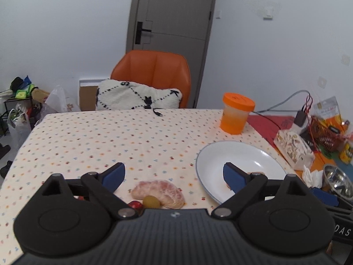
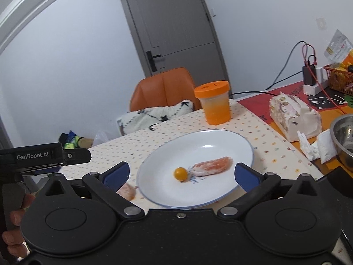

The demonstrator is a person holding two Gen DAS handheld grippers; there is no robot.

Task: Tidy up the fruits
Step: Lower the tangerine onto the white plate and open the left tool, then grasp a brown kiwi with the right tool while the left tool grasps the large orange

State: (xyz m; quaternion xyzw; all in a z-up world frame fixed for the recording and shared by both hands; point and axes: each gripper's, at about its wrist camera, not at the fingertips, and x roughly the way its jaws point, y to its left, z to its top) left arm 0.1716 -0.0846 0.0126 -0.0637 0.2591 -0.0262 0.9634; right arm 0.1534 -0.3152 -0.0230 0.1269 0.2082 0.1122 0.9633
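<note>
Both grippers hang over a surface (image 1: 88, 137) covered in a dotted cloth, and both have their jaws spread wide with nothing between them.

The left gripper (image 1: 174, 174) is above a peeled citrus piece (image 1: 158, 192) lying on the cloth. Just in front of that piece, at the gripper's body edge, sit a yellow-green grape (image 1: 151, 201) and a small red fruit (image 1: 135, 205), the grape touching the piece. To the right is a white plate (image 1: 238, 154) with a blue rim; the right-hand finger (image 1: 233, 177) covers part of it in this view.

The right gripper (image 2: 182, 175) is over the plate (image 2: 198, 145). On the plate lie a small yellow tomato (image 2: 181, 173) and a second peeled citrus piece (image 2: 213, 165), the two just beside each other near the middle. Off the plate's left rim, on the cloth, part of the first citrus piece (image 2: 126, 191) shows behind the left-hand finger (image 2: 117, 175). At the far left the other gripper's body (image 2: 39, 156) juts in, with a person's fingers (image 2: 15, 218) on its handle.

Beyond the plate stands an orange cup (image 2: 213, 102) with a lid. A tissue pack (image 2: 295, 117) and a steel bowl (image 2: 344, 137) lie to the right, an orange chair (image 1: 152, 72) with a cushion (image 1: 139, 97) sits at the far edge
</note>
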